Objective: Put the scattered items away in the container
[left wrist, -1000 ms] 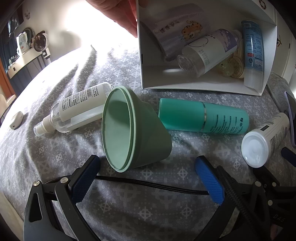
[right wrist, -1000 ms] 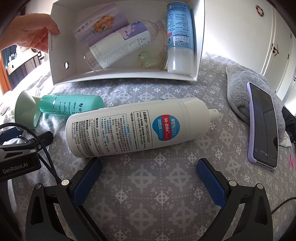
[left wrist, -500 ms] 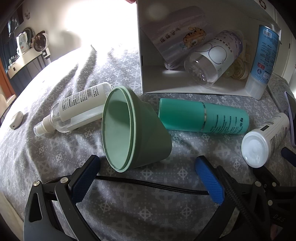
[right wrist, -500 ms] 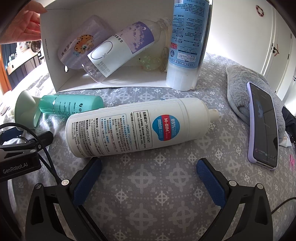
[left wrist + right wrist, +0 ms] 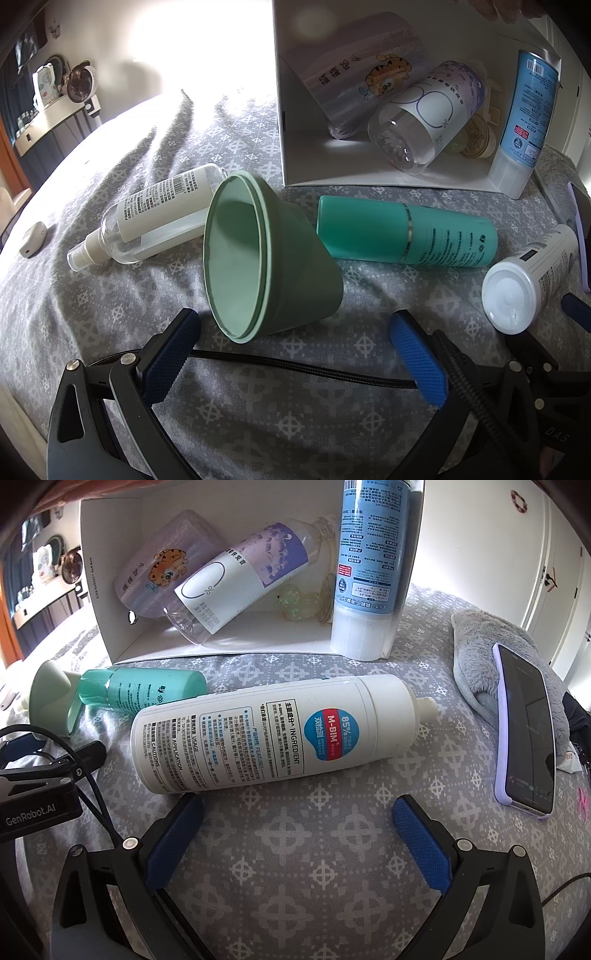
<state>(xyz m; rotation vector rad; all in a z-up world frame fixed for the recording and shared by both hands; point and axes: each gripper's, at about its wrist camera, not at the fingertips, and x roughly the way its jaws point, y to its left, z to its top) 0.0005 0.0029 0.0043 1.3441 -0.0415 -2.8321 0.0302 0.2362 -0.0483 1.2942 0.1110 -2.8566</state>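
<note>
Still outside the white box (image 5: 291, 122), which lies on its side with its opening toward the grippers, are four items on the grey patterned bedcover (image 5: 258, 424); I take the box as landmark and go from left to right.

Far left of the box and nearer to the cameras lies the clear spray bottle (image 5: 147, 218). It looks light and partly filled. Its round body is smooth and may slip, so the labelled middle is the best place to hold.

Next, just below the box's left corner, the green funnel-shaped cup (image 5: 273, 262) lies on its side and touches the spray bottle. It seems light and probably a little flexible. I would grip across the rim wall, not on the sloped cone, where the pads could slide off.

Directly in front of the box opening lies the teal bottle (image 5: 406, 232), rigid and glossy; the middle, near the silver ring, looks suitable.

In front of the box's right part lies the big white bottle (image 5: 280, 734), probably the heaviest. Hold it near the middle, so it does not tip.

The left gripper (image 5: 295, 354) has its jaws wide apart and holds nothing, just before the cup. The right gripper (image 5: 299, 834) is also spread and empty, just before the white bottle.
</note>
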